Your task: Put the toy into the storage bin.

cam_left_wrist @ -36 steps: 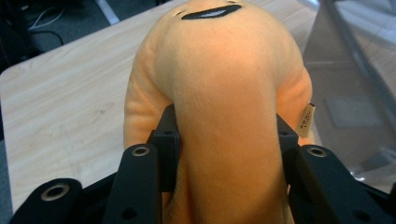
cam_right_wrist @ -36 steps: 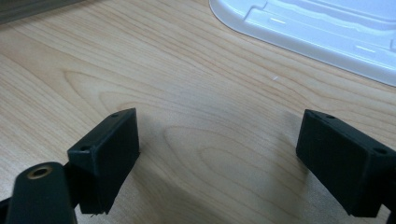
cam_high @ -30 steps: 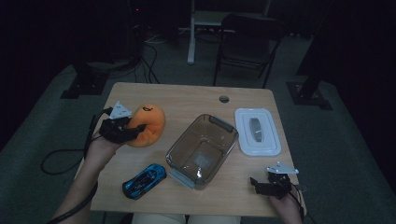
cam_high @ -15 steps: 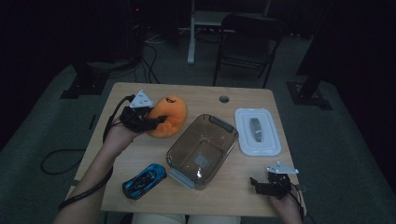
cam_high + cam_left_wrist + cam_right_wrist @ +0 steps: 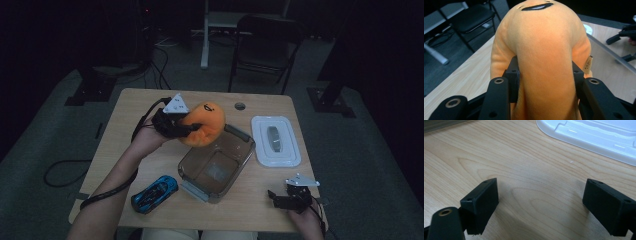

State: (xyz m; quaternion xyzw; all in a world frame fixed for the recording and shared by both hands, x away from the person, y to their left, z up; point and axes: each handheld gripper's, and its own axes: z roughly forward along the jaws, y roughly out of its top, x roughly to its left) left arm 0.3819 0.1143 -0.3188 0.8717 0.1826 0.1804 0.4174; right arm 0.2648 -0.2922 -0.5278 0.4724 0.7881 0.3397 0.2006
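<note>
Jaws of the left gripper [image 5: 192, 129] pinch the orange plush toy [image 5: 204, 124], holding it in the air over the far-left rim of the clear container [image 5: 216, 161] on the wooden table [image 5: 130, 107]. Nearer the person, the right gripper [image 5: 272, 196] rests with its jaws spread wide and nothing between them, beside the white lid [image 5: 275, 141].

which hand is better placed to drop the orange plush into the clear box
Left. The left gripper already clamps the orange plush above the clear box's far rim; the right gripper rests open near the table's front edge.
</note>
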